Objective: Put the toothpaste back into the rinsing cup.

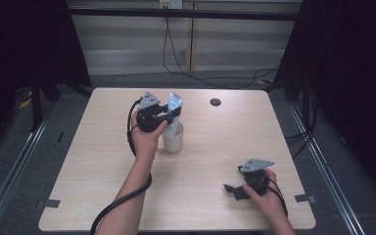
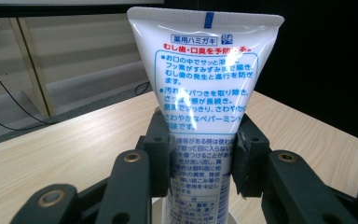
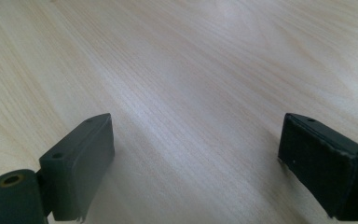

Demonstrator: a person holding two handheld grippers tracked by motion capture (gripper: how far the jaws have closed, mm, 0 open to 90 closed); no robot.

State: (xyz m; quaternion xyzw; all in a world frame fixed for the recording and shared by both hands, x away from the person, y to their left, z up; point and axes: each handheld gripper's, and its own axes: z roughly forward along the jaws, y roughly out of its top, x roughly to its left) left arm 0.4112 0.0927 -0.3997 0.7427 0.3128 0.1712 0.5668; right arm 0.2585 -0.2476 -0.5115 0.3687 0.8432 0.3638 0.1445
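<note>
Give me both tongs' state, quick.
Left tongs: shut on the toothpaste tube, its lower end in the white cup.
Right tongs: open, nothing between them, above the table.

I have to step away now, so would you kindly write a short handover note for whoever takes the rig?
Left gripper: shut on the tube, held upright, crimped end up, its lower end in or just above the white cup near the table's middle.
Right gripper: open, nothing between the jaws, resting low over the table at the near right.
Done: tube gripped and brought to the cup.
Left: probably seat the tube in the cup and release.
</note>
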